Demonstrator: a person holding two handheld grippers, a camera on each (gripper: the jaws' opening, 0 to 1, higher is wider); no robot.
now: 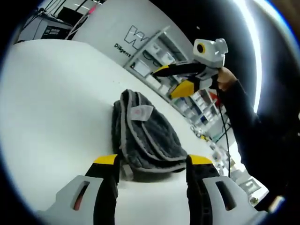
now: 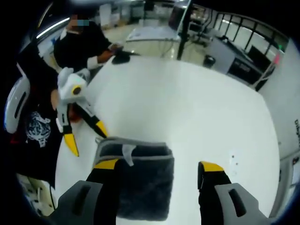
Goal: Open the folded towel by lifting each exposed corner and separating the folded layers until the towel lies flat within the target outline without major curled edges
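A dark grey folded towel point(image 1: 147, 140) with lighter grey edging and a white tag point(image 1: 140, 111) lies on the white table point(image 1: 56, 103). My left gripper point(image 1: 153, 161) stands open at the towel's near edge, one jaw at each side, holding nothing. My right gripper point(image 1: 165, 82) hovers open above the towel's far end. In the right gripper view the towel point(image 2: 140, 187) lies under and between the open right gripper point(image 2: 159, 165), more toward its left jaw. The left gripper point(image 2: 87, 138) comes in from the left, open, just off the towel's corner.
The white table point(image 2: 197, 108) spreads wide beyond the towel. Another person point(image 2: 82, 44) sits at its far end beside a dark object point(image 2: 122, 57). Shelving point(image 1: 157, 51) and a lettered wall stand behind the table. The holder's dark sleeve point(image 1: 243, 117) is at the right.
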